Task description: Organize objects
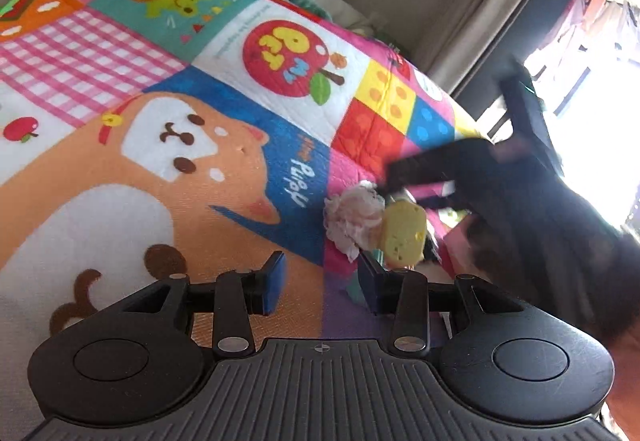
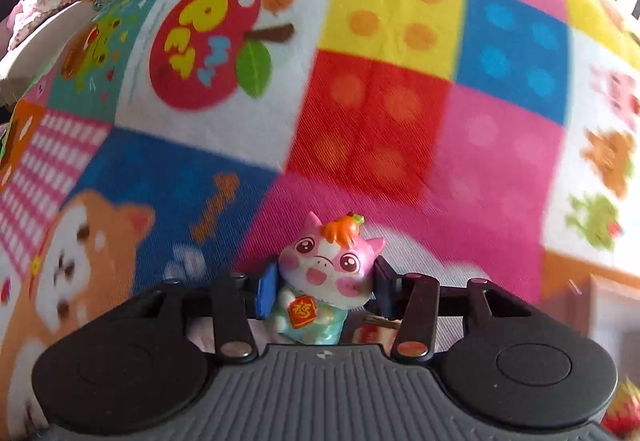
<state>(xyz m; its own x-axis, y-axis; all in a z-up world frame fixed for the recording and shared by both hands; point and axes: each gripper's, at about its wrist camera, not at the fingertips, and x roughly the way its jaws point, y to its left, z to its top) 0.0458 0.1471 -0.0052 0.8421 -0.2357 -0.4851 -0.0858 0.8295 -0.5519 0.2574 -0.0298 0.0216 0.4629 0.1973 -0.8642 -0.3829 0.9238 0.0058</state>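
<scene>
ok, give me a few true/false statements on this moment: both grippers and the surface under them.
1. The right gripper grips a pink cat figurine by the head. True.
2. The left gripper holds a toy. False: it is open, with nothing between its fingers.
3. The figurine has an orange tuft on top. True.
4. The play mat is plain grey. False: it is a colourful patchwork with a red apple print and a puppy.

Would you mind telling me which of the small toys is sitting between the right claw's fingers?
The pink cat figurine with orange hair and a teal outfit sits between the right claw. The yellow sponge-like toy lies apart on the colourful play mat.
</scene>
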